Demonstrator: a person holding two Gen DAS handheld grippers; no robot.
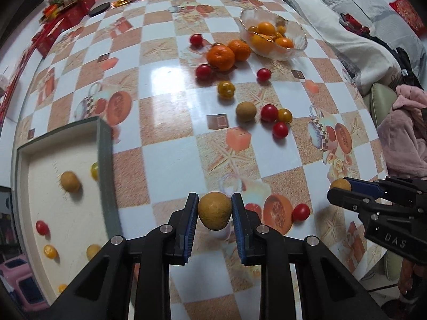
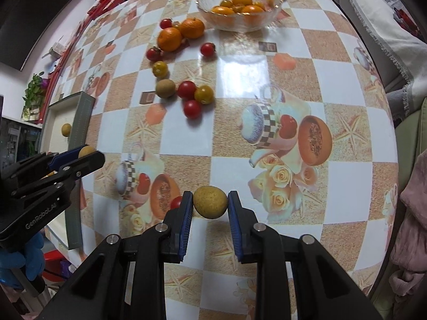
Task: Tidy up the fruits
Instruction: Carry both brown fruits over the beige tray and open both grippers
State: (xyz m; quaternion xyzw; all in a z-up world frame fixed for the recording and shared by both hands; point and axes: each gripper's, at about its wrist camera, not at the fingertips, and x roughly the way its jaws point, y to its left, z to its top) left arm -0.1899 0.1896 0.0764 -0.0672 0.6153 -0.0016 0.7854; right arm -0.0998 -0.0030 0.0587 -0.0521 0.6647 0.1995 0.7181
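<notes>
My left gripper (image 1: 214, 210) is shut on a brown longan (image 1: 214, 211), held above the table just right of the green-rimmed tray (image 1: 105, 160). My right gripper (image 2: 210, 205) is shut on another brown longan (image 2: 210, 206) over the table's near edge. Each gripper shows in the other view: the right one (image 1: 344, 190), the left one (image 2: 88, 154). The tray holds longans (image 1: 70, 182), a red tomato (image 1: 42, 227) and yellow tomatoes (image 1: 50, 251). Loose on the table lie two oranges (image 1: 221, 57), red cherry tomatoes (image 1: 269, 112), yellow tomatoes (image 1: 226, 90) and a longan (image 1: 245, 111).
A glass bowl (image 1: 299, 46) with oranges stands at the far right of the table. Red boxes and packets (image 1: 69, 13) crowd the far left edge. A sofa with grey cover (image 1: 347, 26) and pink clothing (image 1: 403, 133) lie to the right.
</notes>
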